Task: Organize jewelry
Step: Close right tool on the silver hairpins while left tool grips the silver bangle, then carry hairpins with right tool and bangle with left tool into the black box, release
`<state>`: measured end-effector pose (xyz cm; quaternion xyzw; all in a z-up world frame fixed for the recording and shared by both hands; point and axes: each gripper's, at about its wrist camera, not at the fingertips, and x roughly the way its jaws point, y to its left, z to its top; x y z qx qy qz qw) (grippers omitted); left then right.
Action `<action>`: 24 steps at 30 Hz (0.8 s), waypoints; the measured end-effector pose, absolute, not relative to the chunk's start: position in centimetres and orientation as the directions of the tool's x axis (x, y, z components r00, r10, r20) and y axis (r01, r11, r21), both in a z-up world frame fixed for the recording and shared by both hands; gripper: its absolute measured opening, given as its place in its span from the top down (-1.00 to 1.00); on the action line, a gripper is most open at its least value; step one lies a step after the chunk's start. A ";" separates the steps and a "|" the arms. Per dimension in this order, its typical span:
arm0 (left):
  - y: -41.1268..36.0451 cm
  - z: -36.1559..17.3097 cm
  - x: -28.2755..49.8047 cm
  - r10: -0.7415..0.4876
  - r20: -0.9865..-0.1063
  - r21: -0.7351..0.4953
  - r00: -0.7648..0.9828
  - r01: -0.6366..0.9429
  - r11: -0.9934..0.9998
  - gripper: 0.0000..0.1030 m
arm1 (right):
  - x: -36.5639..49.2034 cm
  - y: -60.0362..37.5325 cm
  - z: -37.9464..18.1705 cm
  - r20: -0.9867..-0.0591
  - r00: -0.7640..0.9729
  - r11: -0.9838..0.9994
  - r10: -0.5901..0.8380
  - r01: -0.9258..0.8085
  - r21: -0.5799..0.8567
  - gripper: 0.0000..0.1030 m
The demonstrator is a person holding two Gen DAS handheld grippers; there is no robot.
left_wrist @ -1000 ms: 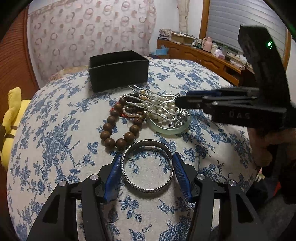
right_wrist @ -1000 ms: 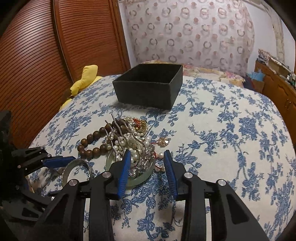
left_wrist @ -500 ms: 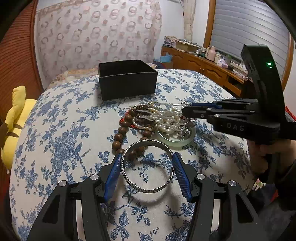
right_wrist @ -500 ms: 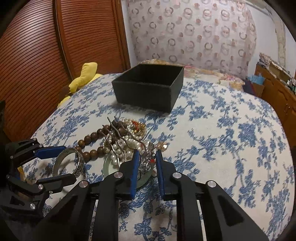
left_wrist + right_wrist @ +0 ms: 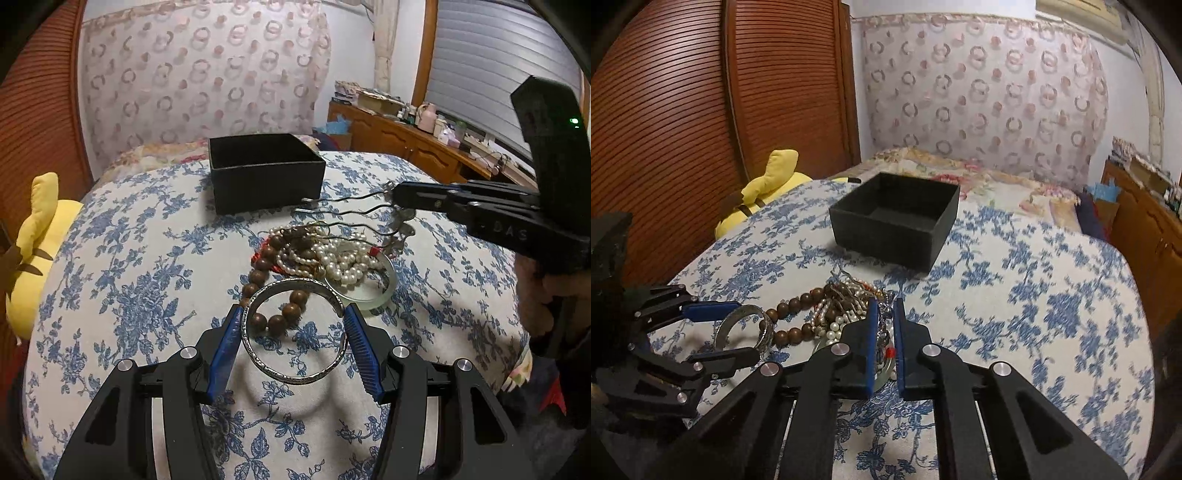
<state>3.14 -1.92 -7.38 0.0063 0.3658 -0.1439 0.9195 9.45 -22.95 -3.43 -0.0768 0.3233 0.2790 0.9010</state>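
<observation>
The left gripper (image 5: 293,334) clamps the silver bangle (image 5: 295,332) across its width, lifted above its shadow on the floral bedspread (image 5: 129,295). At its 12 o'clock lies the jewelry pile (image 5: 325,254): wooden beads, pearls, a pale jade bangle (image 5: 373,295). The right gripper (image 5: 884,325) has just been closing its jaws, now pinched on the ornate head of the metal hair comb (image 5: 351,214), whose wavy prongs point toward the black box (image 5: 897,221) at 12 o'clock. The box stands open, apart from the pile, with bare bedspread at 3 o'clock
</observation>
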 end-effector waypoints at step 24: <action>-1.7 -2.8 13.0 -0.230 -0.620 -0.053 0.750 0.253 0.966 -0.04 | 16.5 -24.2 1.2 -0.533 0.701 0.836 0.474 -0.548 0.023 0.82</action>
